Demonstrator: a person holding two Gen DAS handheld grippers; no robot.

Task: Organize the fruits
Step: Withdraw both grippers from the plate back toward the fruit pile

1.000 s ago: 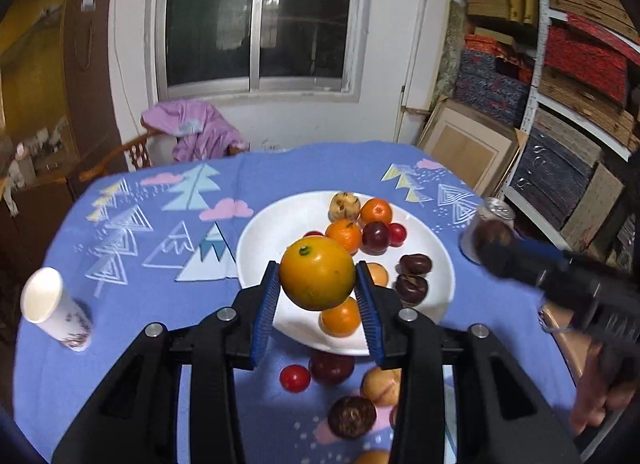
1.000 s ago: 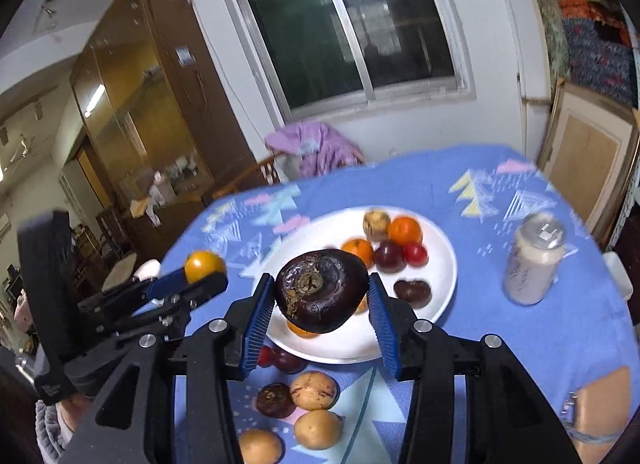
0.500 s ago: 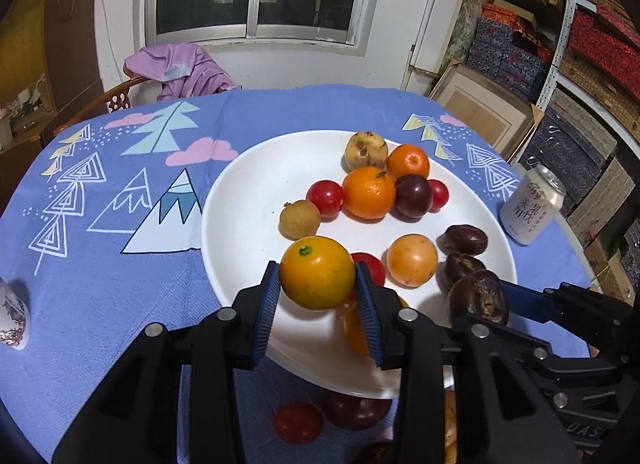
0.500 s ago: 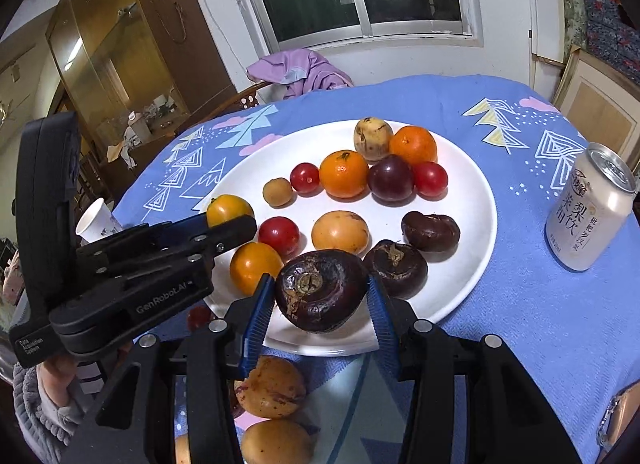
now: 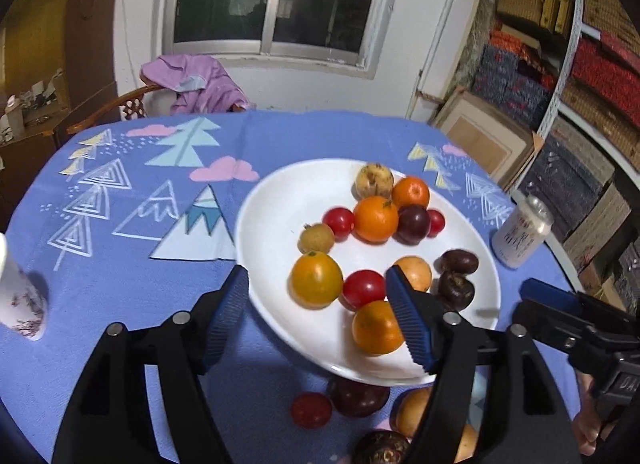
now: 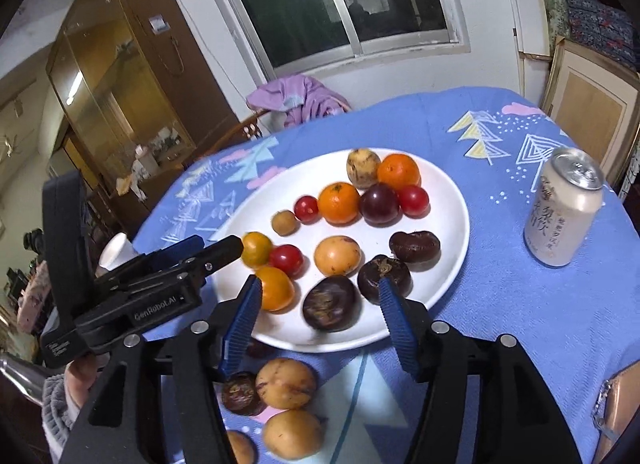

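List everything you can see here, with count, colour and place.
plate: 1, white, middle of the table
orange fruits: 4, orange, on the plate
tomatoes: 3, red, on the plate
dark fruits: 4, purple-brown, on the plate's right half
tan fruits: 3, tan, on the plate
loose fruits: several, tan, dark and one red, on the cloth by the plate's near rim
can: 1, white, right of the plate
paper cup: 1, white, left of the plate
tablecloth: 1, blue with tree prints
garment: 1, purple, on the chair behind
left gripper: 1, black and blue, jaws open
right gripper: 1, black and blue, jaws open
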